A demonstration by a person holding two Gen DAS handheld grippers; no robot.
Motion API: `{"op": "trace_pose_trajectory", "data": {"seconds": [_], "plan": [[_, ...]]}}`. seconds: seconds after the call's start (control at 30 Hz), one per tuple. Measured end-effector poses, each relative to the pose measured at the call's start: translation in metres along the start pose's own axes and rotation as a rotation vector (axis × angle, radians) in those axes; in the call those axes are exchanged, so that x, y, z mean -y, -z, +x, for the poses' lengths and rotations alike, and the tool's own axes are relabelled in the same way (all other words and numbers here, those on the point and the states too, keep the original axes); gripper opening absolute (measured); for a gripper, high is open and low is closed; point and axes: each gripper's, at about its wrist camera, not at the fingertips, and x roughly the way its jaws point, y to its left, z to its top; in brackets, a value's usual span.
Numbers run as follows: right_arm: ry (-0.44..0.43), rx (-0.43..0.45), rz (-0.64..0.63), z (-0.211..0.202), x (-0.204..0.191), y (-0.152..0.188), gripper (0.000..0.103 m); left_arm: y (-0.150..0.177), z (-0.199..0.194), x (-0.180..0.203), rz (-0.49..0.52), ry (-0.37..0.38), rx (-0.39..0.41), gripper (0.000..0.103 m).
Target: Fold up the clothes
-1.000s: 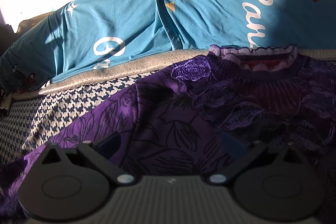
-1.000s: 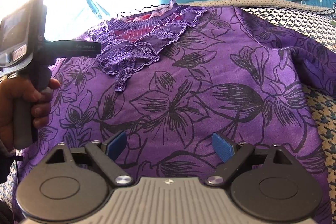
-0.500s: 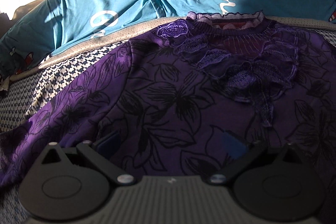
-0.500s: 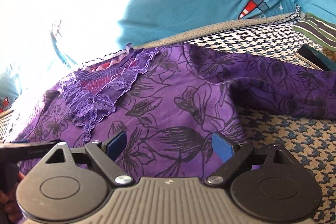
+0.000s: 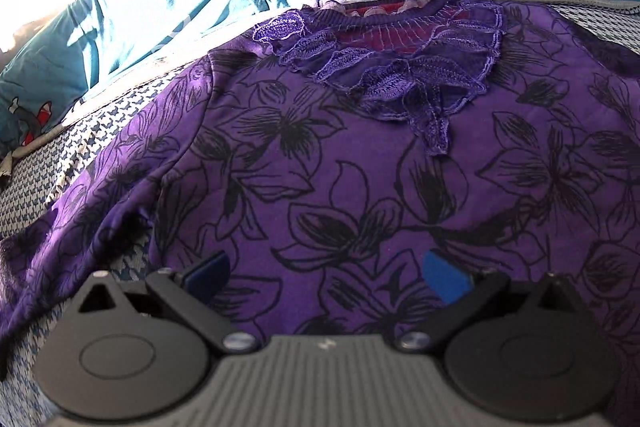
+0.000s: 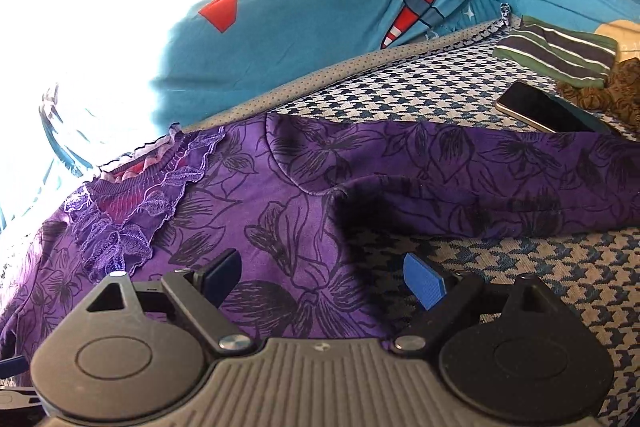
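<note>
The purple floral top [image 5: 360, 187] lay spread flat on the houndstooth bedcover [image 6: 540, 275] — neckline far, one sleeve [image 6: 500, 183] stretched right — while the left gripper [image 5: 326, 273] and right gripper [image 6: 322, 279] hung over it, jaws apart, gripping nothing.

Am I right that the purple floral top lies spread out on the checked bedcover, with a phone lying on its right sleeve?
Not quite. In the right wrist view the phone lies on the checked bedcover just beyond the sleeve, not on it. The purple floral top does lie spread out.
</note>
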Motion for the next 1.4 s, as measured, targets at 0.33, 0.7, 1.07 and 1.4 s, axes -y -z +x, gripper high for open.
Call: {"op": "trace_pose_trajectory", "data": {"seconds": [0.33, 0.7, 1.07, 1.4], "plan": [[0.023, -0.021, 0.025, 0.004, 0.012, 0.001, 0.088, 0.007, -0.005, 0.012, 0.018, 0.048, -0.023, 0.103], [0.048, 0.003, 0.014, 0.001, 0.022, -0.005, 0.088, 0.006, -0.007, 0.009, -0.005, 0.075, -0.047, 0.103], [0.115, 0.016, 0.156, -0.008, 0.075, -0.010, 0.088, 0.003, 0.004, 0.002, -0.056, 0.064, -0.074, 0.103], [0.146, 0.007, 0.147, -0.008, 0.077, -0.010, 0.088, 0.005, 0.013, -0.005, -0.116, 0.100, -0.112, 0.103]]}}
